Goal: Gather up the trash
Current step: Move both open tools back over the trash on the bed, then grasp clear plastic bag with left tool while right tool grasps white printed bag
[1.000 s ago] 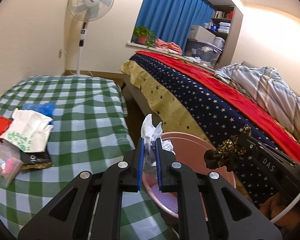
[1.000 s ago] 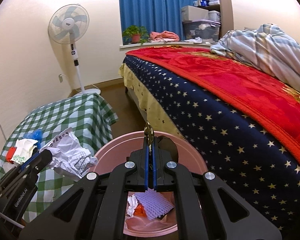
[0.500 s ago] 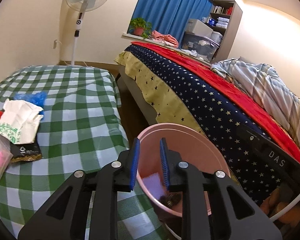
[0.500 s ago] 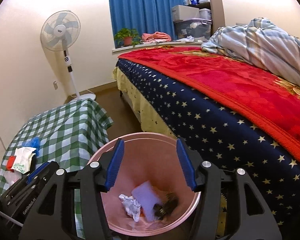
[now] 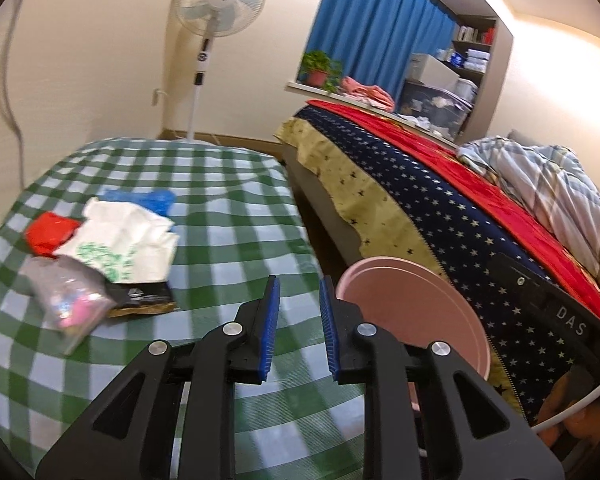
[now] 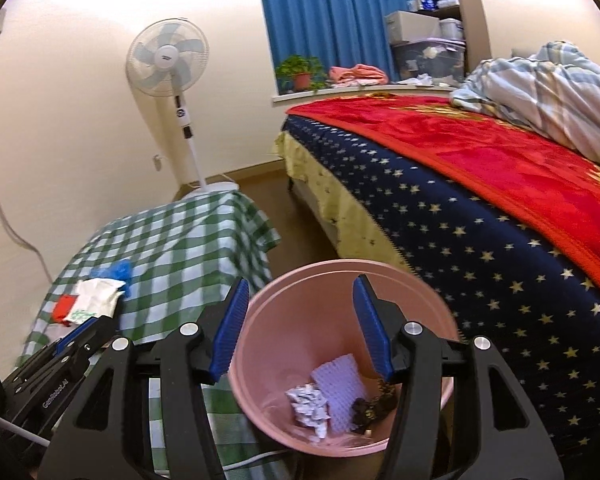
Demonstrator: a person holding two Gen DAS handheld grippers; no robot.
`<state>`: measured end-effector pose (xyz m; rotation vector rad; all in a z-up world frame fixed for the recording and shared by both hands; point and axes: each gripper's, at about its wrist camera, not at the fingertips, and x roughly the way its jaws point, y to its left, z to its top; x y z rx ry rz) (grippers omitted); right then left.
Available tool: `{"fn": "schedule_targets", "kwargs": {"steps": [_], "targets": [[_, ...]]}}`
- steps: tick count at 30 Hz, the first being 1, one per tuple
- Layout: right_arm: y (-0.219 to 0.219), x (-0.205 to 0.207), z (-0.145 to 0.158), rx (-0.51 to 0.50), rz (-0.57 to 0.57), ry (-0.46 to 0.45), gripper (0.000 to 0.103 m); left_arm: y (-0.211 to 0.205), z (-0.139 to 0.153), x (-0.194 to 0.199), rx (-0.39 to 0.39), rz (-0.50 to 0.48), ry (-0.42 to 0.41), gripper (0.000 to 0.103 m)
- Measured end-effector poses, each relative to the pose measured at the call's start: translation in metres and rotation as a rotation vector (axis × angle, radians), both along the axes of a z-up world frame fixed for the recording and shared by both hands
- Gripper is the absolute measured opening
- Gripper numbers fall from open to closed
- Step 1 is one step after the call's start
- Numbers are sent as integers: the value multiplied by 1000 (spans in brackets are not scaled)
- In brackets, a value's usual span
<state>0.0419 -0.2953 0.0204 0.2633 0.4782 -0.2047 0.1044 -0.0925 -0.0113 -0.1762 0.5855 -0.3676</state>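
The left gripper [image 5: 299, 320] is over the green checked tablecloth [image 5: 236, 208], its blue pads a little apart with nothing between them; its jaws have just been opening. The right gripper [image 6: 300, 328] hangs above the pink trash bin [image 6: 284, 320], which stands on the floor between the table and the bed [image 6: 480, 240]. Its jaws stand wide apart and have also just been opening, and they hold nothing. Inside the bin lie a crumpled paper ball [image 6: 308, 404], a pale foam net sleeve [image 6: 340, 384] and a small dark object [image 6: 370, 408] that I cannot identify. More trash is on the table, well apart from the left gripper: a white plastic bag with green print [image 5: 124, 240], a red piece [image 5: 50, 232], a blue plastic piece [image 5: 144, 199], a clear bag with pink content [image 5: 66, 300] and a black packet [image 5: 140, 298]. These items touch or overlap each other in one heap. A standing fan [image 5: 216, 0] is behind the table by the wall.
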Motion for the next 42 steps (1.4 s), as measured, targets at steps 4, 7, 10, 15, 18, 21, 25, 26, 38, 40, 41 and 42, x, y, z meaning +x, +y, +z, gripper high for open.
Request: {"fn": "schedule_targets", "kwargs": {"steps": [4,7,10,15,18,21,25,26,38,40,41,42], "targets": [[15,4,1,22,58,-12,54,17,-2,-2,21,64,5,21],[28,9,2,36,105,-26,52,33,-5,-2,36,121,11,24],[41,15,2,48,152,-41,46,53,-8,-1,48,201,14,24],[64,30,-3,70,237,-51,35,91,-12,1,51,334,22,24],[78,39,-6,83,279,-55,34,114,-18,4,50,418,41,24],[91,49,-11,104,320,-54,34,129,-23,7,38,468,66,25],[108,65,-20,126,373,-40,34,134,-26,11,58,493,69,38],[111,68,-22,131,381,-37,34,136,-28,14,59,496,75,38],[139,110,-48,216,471,27,36,145,-41,35,45,500,130,62],[143,116,-51,231,486,40,36,147,-44,40,34,504,141,63],[145,119,-53,238,492,45,36,148,-45,42,28,505,147,63],[146,121,-53,243,497,48,36,149,-46,43,26,505,150,63]]}}
